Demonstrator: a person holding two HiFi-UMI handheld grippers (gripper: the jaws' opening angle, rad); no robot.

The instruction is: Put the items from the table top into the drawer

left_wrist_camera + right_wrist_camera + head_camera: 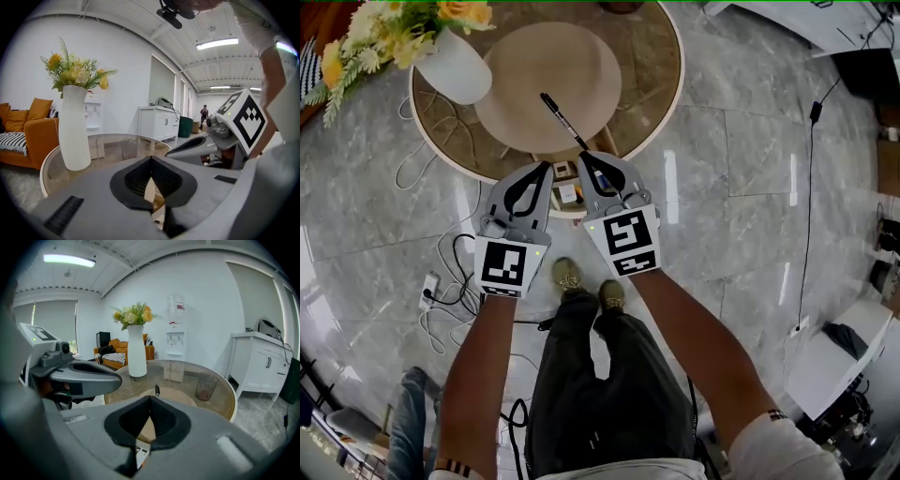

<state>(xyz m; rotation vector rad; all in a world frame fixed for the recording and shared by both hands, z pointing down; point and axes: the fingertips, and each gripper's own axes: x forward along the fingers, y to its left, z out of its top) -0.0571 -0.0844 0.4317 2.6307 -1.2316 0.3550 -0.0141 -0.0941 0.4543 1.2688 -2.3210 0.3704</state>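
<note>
A black pen [561,117] sticks out from my right gripper [584,153], which is shut on its near end; the pen slants up and left over the round glass table [661,94]. In the right gripper view only the pen's far end [157,390] shows above the closed jaws of my right gripper [150,398]. My left gripper [547,167] hangs just left of it at the table's near edge, shut with nothing in it; its tips meet in the left gripper view [151,159]. Below the table edge, between the grippers, is a small open drawer [568,194] with something white in it.
A white vase [455,66] of yellow flowers stands at the table's left. A tan round disc [548,84] lies under the glass. A tinted glass cup [205,386] and a small box [174,371] sit on the far side. Cables and a power strip [428,289] lie on the floor.
</note>
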